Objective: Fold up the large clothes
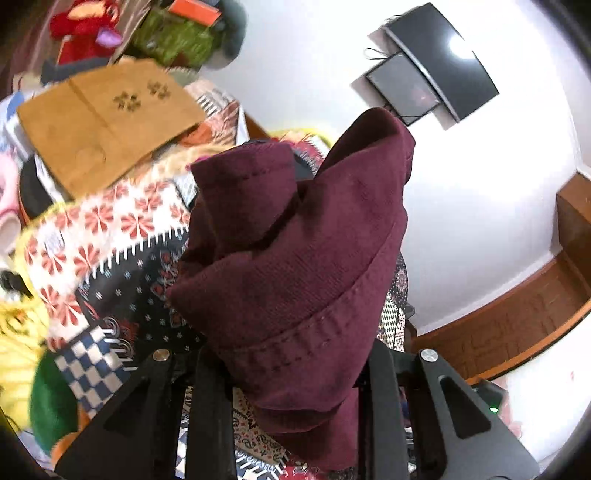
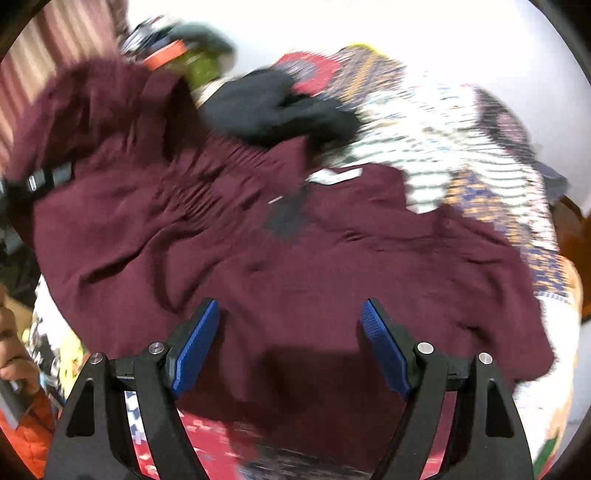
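Far left, left wrist view: a red plush toy (image 1: 83, 27) and a green furry bundle (image 1: 177, 38) sit at the top of the clutter, blurred.
Cardboard: a flat brown cardboard sheet (image 1: 107, 118) with paw-print cutouts lies tilted over the pile, beside the patterned bedding.
Bedding: a patchwork quilt (image 1: 110, 236) of red flower, black and blue-check panels spreads beneath the gripper.
Left gripper (image 1: 291, 373): its black fingers are drawn close together on a bunched hem of the maroon garment (image 1: 295, 258); the pads themselves are buried in cloth.
What blocks the left view: the lifted maroon cloth rises in a thick fold straight ahead of the lens and hides the middle of the scene.
Right side, left wrist view: two dark screens (image 1: 436, 62) hang on the white wall, with a wooden ledge (image 1: 517, 325) below.
Garment, right wrist view: the maroon garment (image 2: 258, 258) lies spread and wrinkled over the bedding, with a gathered band and a white label (image 2: 336, 175) near its top edge.
Beyond it: a black cloth (image 2: 277, 103) lies just past the garment's upper edge, touching it; a patterned cover (image 2: 461, 147) runs off to the right, motion-blurred.
Right gripper (image 2: 290, 332): the blue pads (image 2: 195, 347) stand wide apart above the garment's near part, gripping nothing.
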Motion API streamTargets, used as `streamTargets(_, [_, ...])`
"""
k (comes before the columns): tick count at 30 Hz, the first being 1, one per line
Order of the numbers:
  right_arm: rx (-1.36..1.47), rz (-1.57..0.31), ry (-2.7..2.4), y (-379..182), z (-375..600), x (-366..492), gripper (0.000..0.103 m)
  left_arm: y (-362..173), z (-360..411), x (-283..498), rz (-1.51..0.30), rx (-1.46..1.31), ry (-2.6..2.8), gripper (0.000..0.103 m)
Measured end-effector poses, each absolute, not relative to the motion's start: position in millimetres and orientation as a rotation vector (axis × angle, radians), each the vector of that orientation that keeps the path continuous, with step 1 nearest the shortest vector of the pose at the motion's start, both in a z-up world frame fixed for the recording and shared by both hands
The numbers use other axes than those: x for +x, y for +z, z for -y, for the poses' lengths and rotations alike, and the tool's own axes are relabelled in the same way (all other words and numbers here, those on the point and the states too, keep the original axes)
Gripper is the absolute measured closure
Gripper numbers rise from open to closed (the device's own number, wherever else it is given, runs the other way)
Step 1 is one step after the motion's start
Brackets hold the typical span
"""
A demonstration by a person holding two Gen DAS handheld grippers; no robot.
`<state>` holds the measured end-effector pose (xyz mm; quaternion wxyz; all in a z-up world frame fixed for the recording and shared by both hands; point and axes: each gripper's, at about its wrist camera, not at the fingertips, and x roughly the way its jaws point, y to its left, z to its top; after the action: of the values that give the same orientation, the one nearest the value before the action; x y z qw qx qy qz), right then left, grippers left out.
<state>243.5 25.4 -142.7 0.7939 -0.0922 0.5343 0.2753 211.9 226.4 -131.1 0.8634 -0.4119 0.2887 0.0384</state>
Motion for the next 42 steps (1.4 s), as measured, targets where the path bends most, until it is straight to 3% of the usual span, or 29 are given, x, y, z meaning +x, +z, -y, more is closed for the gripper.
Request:
streamTargets(5, [-0.228, -1.234, 0.612, -186.5, -41.6, 235.7, 0.026, -127.7, -209.8, 221.0, -0.644, -0.750, 0.078, 0.079])
streamTargets(11, [-0.104, -1.288, 0.681, -178.2, -2.3, 245.4, 0.027, -122.2, -179.5, 235.9, -0.655, -0.686, 0.065, 0.079])
streamTargets(17, [0.018, -1.180, 0.568, -153.3, 80.6, 248.7, 0.027, -87.2, -124.7, 275.2, -0.645, -0.612, -0.011, 0.079])
streamTargets(23, [0.074, -1.092, 0.369, -132.5, 173.9, 247.6, 0.027, -68.2, -7.5, 334.0, -0.653, -0.427, -0.129, 0.079])
streamTargets(26, [0.102, -1.072, 0.261, -125.9, 215.6, 246.9, 0.027, -84.8, 57.2, 352.4, -0.706, -0.274, -0.168, 0.077])
streamTargets(31, [0.164, -1.063, 0.187, -120.5, 263.1, 238.8, 0.026, -161.9, 142.1, 355.9, -0.956, 0.013, -0.279, 0.074])
streamTargets(37, [0.121, -1.017, 0.175, -105.4, 264.4, 239.1, 0.027, -166.2, 152.0, 321.8, -0.944, 0.179, -0.329, 0.060])
streamTargets(39, [0.113, -0.980, 0.196, -91.2, 258.1, 231.9, 0.027, -155.1, 138.2, 320.0, -0.964, 0.111, -0.381, 0.040])
streamTargets(42, [0.093, -0.913, 0.242, -76.7, 240.6, 241.3, 0.027, -128.8, 107.1, 309.9, -0.947, -0.058, -0.436, 0.030])
